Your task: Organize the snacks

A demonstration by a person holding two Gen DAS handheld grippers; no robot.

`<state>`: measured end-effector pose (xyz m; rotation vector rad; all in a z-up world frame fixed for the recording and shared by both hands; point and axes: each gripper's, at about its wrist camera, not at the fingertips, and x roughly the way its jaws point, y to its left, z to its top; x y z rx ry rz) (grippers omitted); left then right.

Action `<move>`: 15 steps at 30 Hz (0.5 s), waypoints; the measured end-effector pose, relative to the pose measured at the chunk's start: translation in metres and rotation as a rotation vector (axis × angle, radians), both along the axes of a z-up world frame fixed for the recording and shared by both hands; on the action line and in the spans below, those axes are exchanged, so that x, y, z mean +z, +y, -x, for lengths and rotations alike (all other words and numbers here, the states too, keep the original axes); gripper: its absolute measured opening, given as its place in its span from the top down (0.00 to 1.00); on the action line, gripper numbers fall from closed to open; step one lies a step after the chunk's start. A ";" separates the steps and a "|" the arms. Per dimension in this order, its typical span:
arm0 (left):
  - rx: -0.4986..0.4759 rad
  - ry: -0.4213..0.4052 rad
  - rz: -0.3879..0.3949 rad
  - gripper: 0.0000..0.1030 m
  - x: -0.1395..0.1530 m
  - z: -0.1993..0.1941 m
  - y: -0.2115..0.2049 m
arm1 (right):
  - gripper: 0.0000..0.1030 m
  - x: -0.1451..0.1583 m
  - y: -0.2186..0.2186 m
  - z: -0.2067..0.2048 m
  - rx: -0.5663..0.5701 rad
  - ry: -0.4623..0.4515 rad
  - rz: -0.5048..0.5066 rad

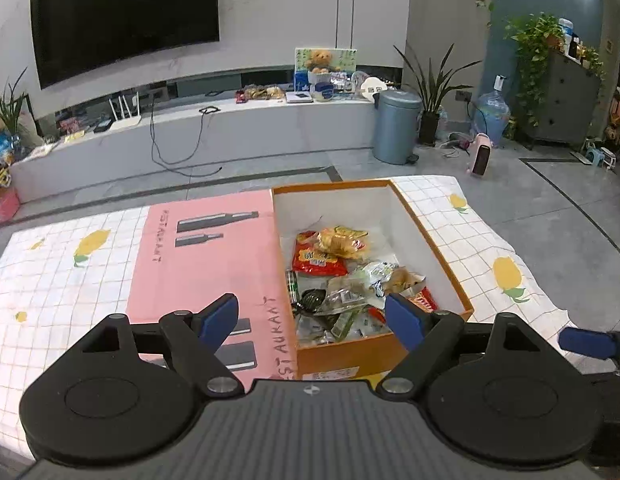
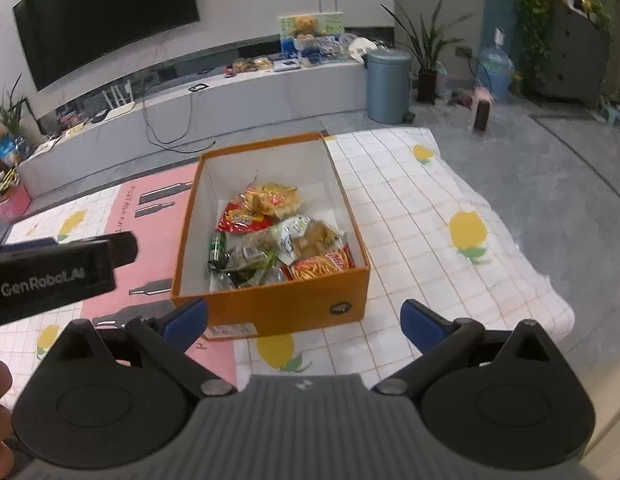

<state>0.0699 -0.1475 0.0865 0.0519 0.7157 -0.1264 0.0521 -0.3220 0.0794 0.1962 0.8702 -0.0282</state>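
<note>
Both tongs spread, empty; orange snack box (image 2: 270, 304) stands dead ahead, long axis pointing away; left tongs (image 1: 315, 318) nearer than right tongs (image 2: 304, 320).

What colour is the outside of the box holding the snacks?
Orange outside, white inside. The box shows it best in the right wrist view, where its near wall faces the camera.

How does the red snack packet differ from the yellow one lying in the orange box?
The red snack packet lies flat beneath, partly covered; the yellow snack packet rests on top of it, puffed up and bulkier. The red packet sits nearer the box's left wall, the yellow one nearer the far wall. Both are shiny printed wrappers inside the orange box.
</note>
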 end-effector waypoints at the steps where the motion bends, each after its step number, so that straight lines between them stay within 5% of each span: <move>1: 0.004 0.001 -0.004 0.05 0.000 -0.001 -0.002 | 0.03 0.001 -0.001 -0.002 -0.006 -0.010 -0.022; 15: 0.029 0.014 0.016 0.05 -0.012 -0.003 -0.005 | 0.03 -0.005 0.005 -0.011 -0.001 -0.025 0.016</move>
